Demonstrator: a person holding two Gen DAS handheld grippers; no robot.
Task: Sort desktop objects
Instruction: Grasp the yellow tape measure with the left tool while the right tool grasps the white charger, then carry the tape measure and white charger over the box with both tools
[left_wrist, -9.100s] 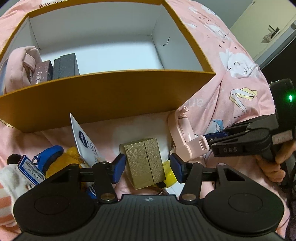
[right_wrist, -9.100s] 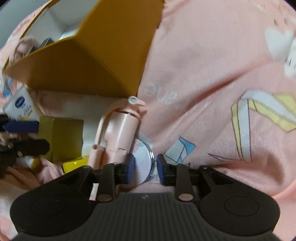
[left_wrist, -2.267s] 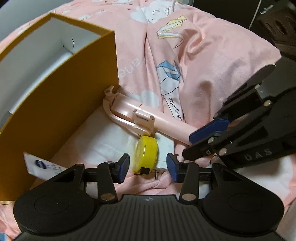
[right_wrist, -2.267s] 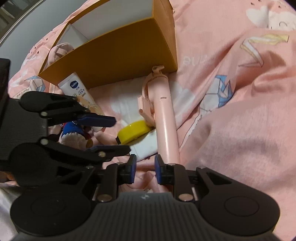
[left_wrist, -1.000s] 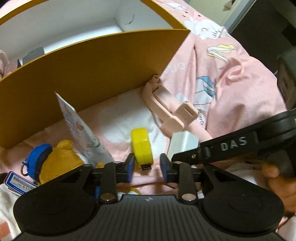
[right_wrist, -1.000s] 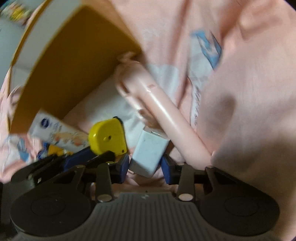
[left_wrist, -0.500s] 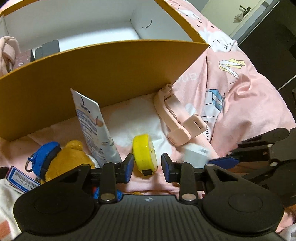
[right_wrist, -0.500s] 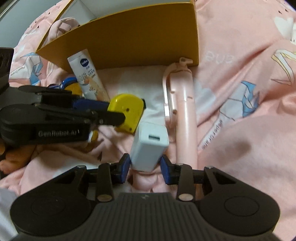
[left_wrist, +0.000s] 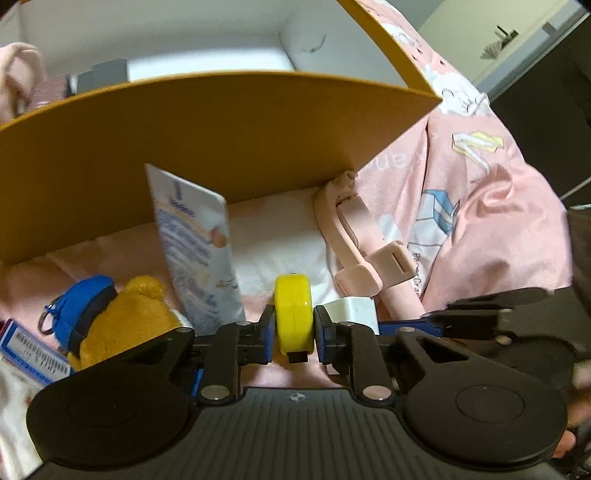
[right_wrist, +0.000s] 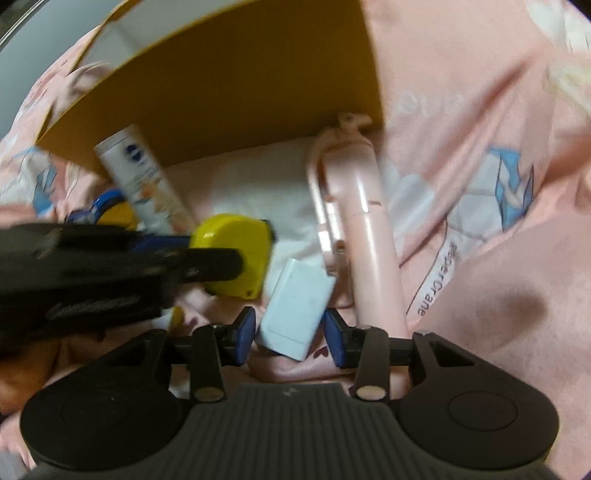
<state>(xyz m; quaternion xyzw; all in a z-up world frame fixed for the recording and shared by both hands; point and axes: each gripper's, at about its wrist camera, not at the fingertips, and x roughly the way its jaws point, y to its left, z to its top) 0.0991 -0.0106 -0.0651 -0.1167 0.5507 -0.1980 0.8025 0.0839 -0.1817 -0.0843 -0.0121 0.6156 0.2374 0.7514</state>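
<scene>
Left view, pose: the left gripper (left_wrist: 294, 328) points steeply down at the pink bedsheet (left_wrist: 491, 206), close to the near wall of the box (left_wrist: 207, 140).
Left view, fingers: they have just been closing and now stand narrow, both blue pads pressed on the flat sides of the yellow tape measure (left_wrist: 293, 314), which stands on edge on the sheet.
Left view, neighbours: a white charger (left_wrist: 351, 310) lies just right of the tape; the pink selfie stick (left_wrist: 364, 254) runs from the box corner toward the near right; a cream tube (left_wrist: 199, 251) leans left of the tape; a bear toy (left_wrist: 122, 321) with a blue cap lies at the near left.
Left view, only here: the box's white inside with dark small boxes (left_wrist: 99, 75) at its far left, and the right gripper's black fingers (left_wrist: 491, 314) entering from the right.

Right view, pose: the right gripper (right_wrist: 289, 334) points steeply down over the charger (right_wrist: 299, 302).
Right view, fingers: moderately open, one either side of the tilted charger; small gaps show, so no grip.
Right view, only here: the tape measure's (right_wrist: 236, 254) round yellow face, pinched by the left gripper's dark fingers (right_wrist: 207, 264) from the left; the stick (right_wrist: 365, 236) seen lengthwise, just right of the charger; the tube's (right_wrist: 144, 181) front. The frame is blurred.
</scene>
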